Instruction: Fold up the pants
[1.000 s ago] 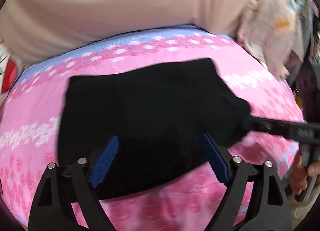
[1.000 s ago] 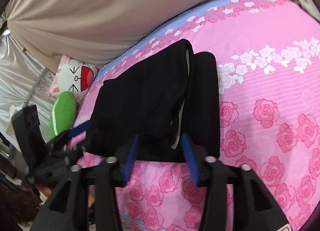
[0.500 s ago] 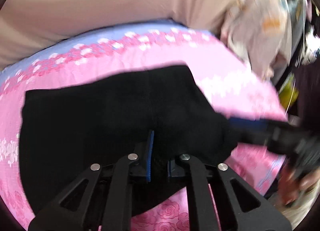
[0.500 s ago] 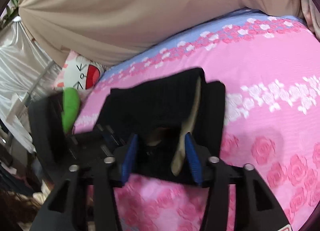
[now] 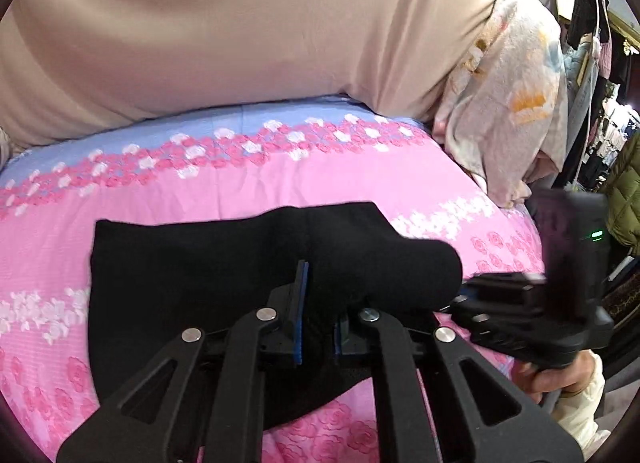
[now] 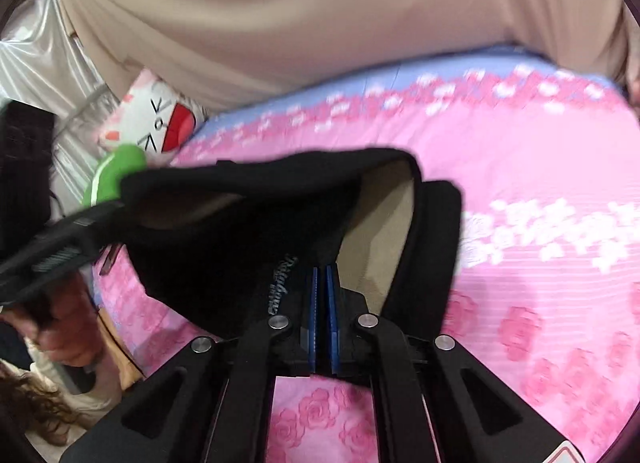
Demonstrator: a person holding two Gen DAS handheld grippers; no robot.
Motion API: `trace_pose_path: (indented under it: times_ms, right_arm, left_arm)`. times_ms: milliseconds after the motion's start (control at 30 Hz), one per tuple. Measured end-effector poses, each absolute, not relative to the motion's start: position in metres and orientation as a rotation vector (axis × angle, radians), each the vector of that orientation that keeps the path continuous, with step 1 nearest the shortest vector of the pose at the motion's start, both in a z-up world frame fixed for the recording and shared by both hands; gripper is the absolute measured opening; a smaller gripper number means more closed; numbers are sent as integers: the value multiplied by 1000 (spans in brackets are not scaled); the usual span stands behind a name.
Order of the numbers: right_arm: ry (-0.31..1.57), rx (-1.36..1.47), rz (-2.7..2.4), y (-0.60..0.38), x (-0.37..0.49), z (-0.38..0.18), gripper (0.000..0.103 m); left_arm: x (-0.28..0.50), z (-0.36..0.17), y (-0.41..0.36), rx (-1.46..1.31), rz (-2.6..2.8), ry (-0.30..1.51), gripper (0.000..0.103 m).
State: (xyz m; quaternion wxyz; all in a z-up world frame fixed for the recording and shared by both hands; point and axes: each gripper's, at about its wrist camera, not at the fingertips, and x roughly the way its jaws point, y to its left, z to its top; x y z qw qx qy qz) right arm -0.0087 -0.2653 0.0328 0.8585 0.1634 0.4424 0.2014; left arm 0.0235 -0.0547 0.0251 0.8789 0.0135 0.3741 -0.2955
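Note:
The black pants (image 5: 192, 275) lie partly folded on a pink rose-print bed sheet (image 5: 248, 179). My left gripper (image 5: 318, 315) is shut on the near edge of the pants and lifts a fold. My right gripper (image 6: 322, 303) is shut on the waistband end of the pants (image 6: 248, 231), raised off the sheet so the beige lining (image 6: 380, 219) shows. The right gripper also shows in the left wrist view (image 5: 532, 311), and the left one in the right wrist view (image 6: 52, 251).
A beige curtain (image 5: 240, 31) hangs behind the bed. A floral cloth (image 5: 508, 103) hangs at the right, with hanging clothes (image 5: 588, 3) beyond. A white face cushion (image 6: 156, 119) and a green plush (image 6: 116, 171) lie at the bed's left end.
Both grippers closed on the near edge of the pants, the left first, then the right. That edge has lifted off the sheet, and the lining now shows.

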Motion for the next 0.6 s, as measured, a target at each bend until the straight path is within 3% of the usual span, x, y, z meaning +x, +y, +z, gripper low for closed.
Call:
trace_pose_path:
  times_ms: [167,233,267,333,600]
  right_arm:
    - [1059,307,269,-277,-6,-15,0]
    - [1045,460,306,-294,-8,-17,1]
    - [1028,488,315,-299,-9,-10,12]
    - [970,474,338,-304,-9,7,26]
    - [1007,373,404,-285,10,5,27]
  left_arm:
    - [22,-12,-80,59,-654,882,11]
    - [17,-38,-98,174,-662,926,19]
    - [14,-46,-102,208,-637,923,19]
    - [6,-45,-99,215,-633,884,19]
    - [33,-3,-50,-31,-608,835,15]
